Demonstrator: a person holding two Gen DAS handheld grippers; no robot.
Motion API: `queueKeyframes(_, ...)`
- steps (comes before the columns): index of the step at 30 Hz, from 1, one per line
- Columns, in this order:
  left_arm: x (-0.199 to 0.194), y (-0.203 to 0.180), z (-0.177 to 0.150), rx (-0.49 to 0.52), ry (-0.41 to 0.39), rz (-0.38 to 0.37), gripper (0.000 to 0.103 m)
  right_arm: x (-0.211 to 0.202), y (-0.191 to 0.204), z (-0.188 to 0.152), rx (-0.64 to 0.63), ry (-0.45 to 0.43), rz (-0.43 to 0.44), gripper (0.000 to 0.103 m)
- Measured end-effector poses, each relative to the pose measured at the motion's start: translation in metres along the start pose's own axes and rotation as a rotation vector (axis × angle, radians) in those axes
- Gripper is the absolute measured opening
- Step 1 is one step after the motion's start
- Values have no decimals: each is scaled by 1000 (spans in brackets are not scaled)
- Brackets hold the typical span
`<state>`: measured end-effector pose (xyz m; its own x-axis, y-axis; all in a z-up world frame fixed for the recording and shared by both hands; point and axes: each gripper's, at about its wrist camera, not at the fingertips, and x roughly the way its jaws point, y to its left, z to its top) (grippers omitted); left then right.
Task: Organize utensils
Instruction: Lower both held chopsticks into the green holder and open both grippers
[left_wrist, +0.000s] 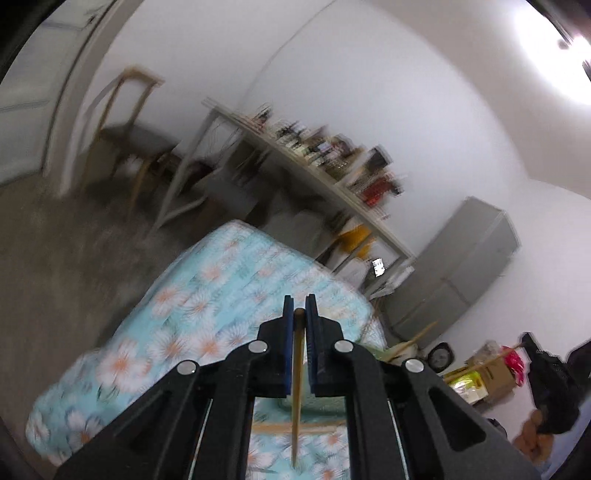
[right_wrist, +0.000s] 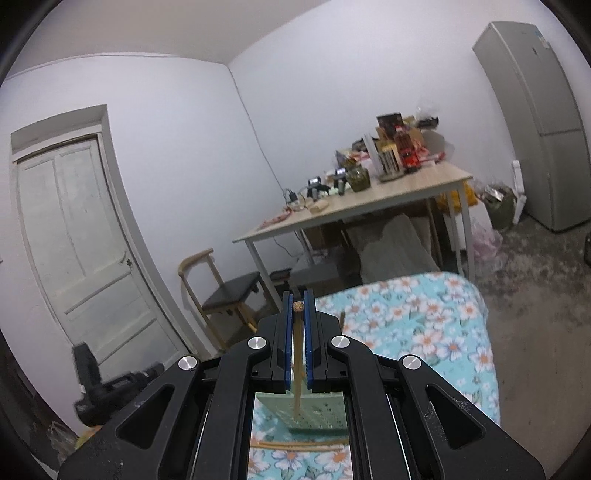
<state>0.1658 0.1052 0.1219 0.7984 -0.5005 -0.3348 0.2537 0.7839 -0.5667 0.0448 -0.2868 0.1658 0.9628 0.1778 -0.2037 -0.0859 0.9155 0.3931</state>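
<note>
My left gripper (left_wrist: 299, 303) is shut on a wooden chopstick (left_wrist: 296, 398), which hangs down between the blue pads above the floral tablecloth (left_wrist: 207, 302). Another chopstick (left_wrist: 280, 428) lies flat on the cloth beneath it. My right gripper (right_wrist: 298, 300) is shut on a second chopstick (right_wrist: 296, 369) with a patterned top end. Its lower end hangs at a pale green perforated holder (right_wrist: 325, 410); I cannot tell if it is inside. Two loose chopsticks (right_wrist: 303, 445) lie on the cloth in front of the holder. A further stick tip (right_wrist: 342, 320) rises beside the right finger.
A wooden table (right_wrist: 388, 201) crowded with jars and boxes stands behind the cloth-covered surface. Beside it are a chair (right_wrist: 225, 291), a white door (right_wrist: 74, 240) and a grey fridge (right_wrist: 543, 118). A hand on a black tool (left_wrist: 546, 402) shows at the left view's right edge.
</note>
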Motion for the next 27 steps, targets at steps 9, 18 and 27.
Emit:
queueKeyframes(9,-11,-70,52,173,-212,-162,5,2,11,26,-47,-79,14,4)
queueKeyframes(18,40,-84,48,269,-241,-109,5,27,11,32,-77,-70,-10,4)
queueKeyframes(27,94,-77,15,301,-206,-80,5,60,4,14,-105,1,-58,4)
